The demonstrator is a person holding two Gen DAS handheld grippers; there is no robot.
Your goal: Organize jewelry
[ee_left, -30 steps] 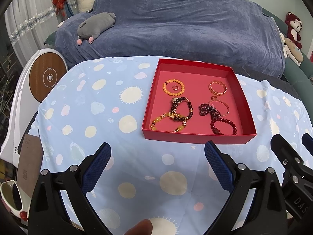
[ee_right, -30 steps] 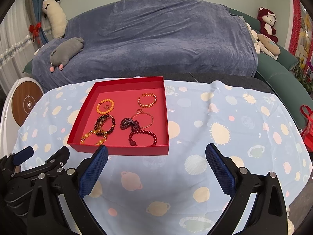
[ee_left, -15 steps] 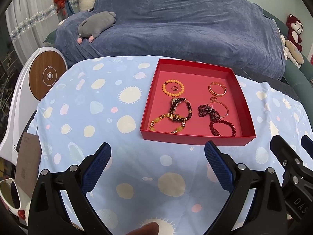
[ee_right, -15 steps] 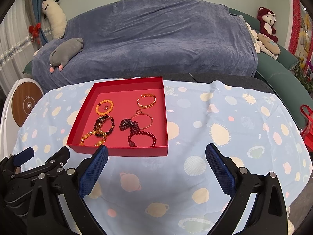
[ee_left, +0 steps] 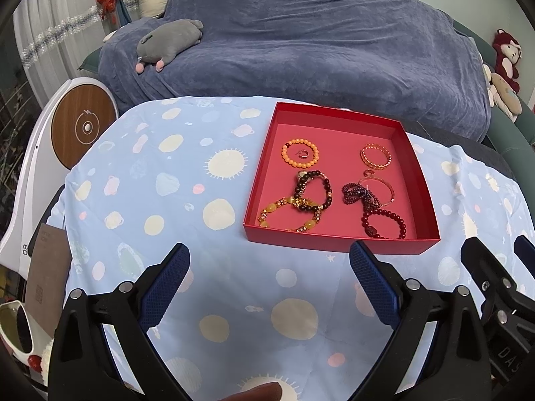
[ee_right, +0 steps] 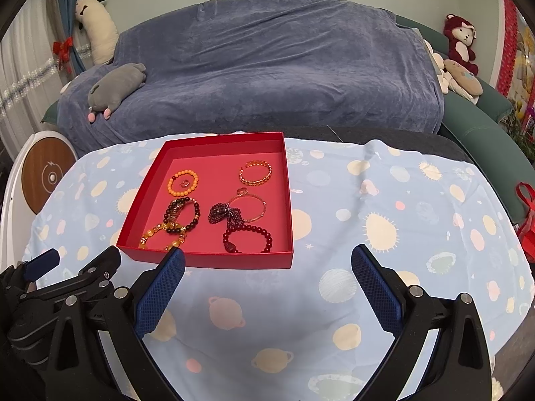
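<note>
Left gripper (ee_left: 269,260): jaws spread wide, empty, above blue patterned cloth on table (ee_left: 187,207). White device (ee_left: 20,214) left of it, digits "09" or "60", orientation unclear. Red box (ee_left: 337,244) of bracelets just ahead of jaws, toward right finger. Right gripper (ee_right: 267,262): jaws spread wide, empty; box ahead-left, left fingertip (ee_right: 174,260) overlapping its near wall in view, contact unclear.
</note>
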